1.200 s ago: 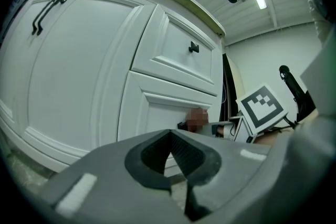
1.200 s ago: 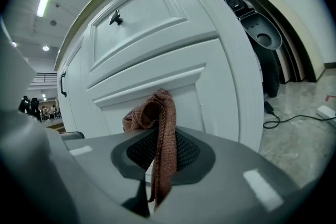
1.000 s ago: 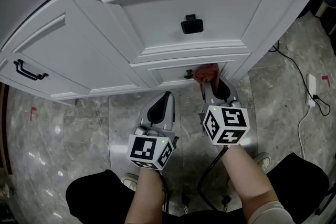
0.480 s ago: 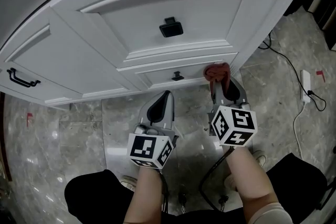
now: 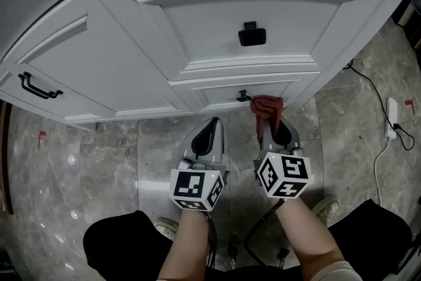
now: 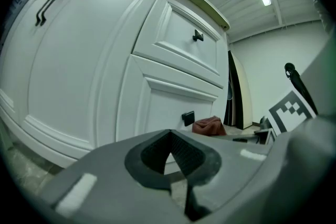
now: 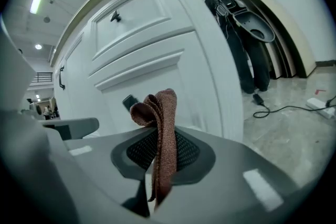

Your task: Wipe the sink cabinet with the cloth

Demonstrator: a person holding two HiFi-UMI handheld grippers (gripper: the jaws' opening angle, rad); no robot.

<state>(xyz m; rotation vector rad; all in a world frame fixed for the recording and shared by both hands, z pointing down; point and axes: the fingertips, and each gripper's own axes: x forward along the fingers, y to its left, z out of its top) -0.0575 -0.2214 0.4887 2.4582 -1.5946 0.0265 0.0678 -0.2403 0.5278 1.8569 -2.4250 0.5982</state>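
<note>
The white sink cabinet (image 5: pixel 164 56) curves across the top of the head view, with panelled drawers and black handles. My right gripper (image 5: pixel 271 123) is shut on a reddish-brown cloth (image 5: pixel 266 108). The cloth sits low on the cabinet front, just right of the bottom drawer's small black knob (image 5: pixel 243 97). In the right gripper view the cloth (image 7: pixel 160 128) stands pinched between the jaws in front of the cabinet (image 7: pixel 157 55). My left gripper (image 5: pixel 207 135) is shut and empty, held back from the cabinet base. The left gripper view shows the cloth (image 6: pixel 209 126) to the right.
A grey marble floor (image 5: pixel 85 174) lies below. A black cable (image 5: pixel 375 92) and white power strip (image 5: pixel 391 112) run along the right. The person's shoes (image 5: pixel 322 207) sit under the arms. A long black handle (image 5: pixel 36 87) is on the left door. Dark gear (image 7: pixel 247 29) leans by the wall.
The right gripper with the cloth has slid left along the bottom drawer, from near the cabinet's right corner to just beside the small knob. The head view shifted too.
</note>
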